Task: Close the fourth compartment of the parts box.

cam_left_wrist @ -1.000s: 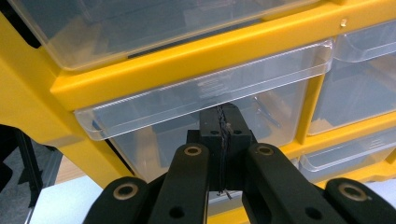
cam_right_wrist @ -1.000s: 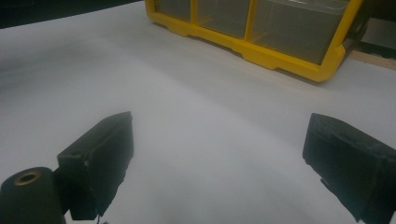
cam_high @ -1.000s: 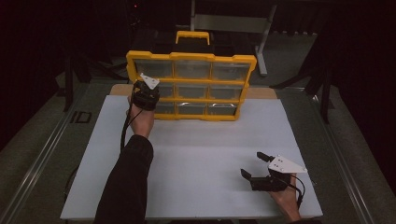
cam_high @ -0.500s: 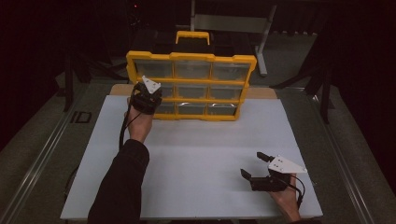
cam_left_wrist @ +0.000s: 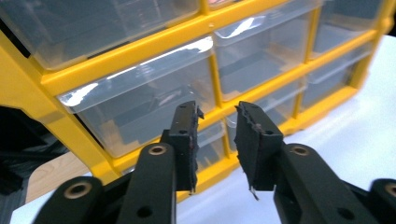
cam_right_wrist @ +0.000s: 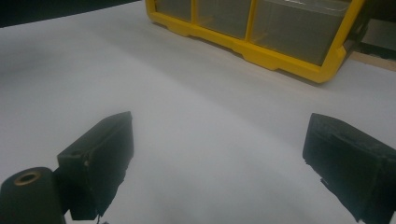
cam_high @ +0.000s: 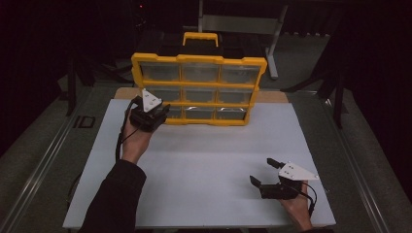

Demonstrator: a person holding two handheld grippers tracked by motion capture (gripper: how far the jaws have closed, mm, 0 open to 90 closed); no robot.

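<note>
A yellow organiser (cam_high: 199, 60) with clear plastic drawers stands upright at the back of the white board (cam_high: 209, 160), its carry handle (cam_high: 200, 38) on top. My left gripper (cam_high: 163, 110) is held just in front of its lower left drawers. In the left gripper view the yellow frame (cam_left_wrist: 140, 51) and the clear drawers (cam_left_wrist: 140, 112) are close ahead, and my left gripper (cam_left_wrist: 217, 109) has just been opening, with a narrow gap and nothing between the jaws. My right gripper (cam_high: 261, 171) rests low at the front right, open wide and empty (cam_right_wrist: 219, 123), facing the organiser's base (cam_right_wrist: 280, 63).
A strip of wooden table (cam_high: 272, 96) shows behind the board beside the organiser. A metal stand (cam_high: 272, 43) rises in the dark beyond. Rails (cam_high: 43, 160) run along the left side. Bare white board lies between the two grippers.
My left gripper has drawn back from the organiser's lower left drawers toward the person, and its jaws have parted. The right gripper has stayed where it was.
</note>
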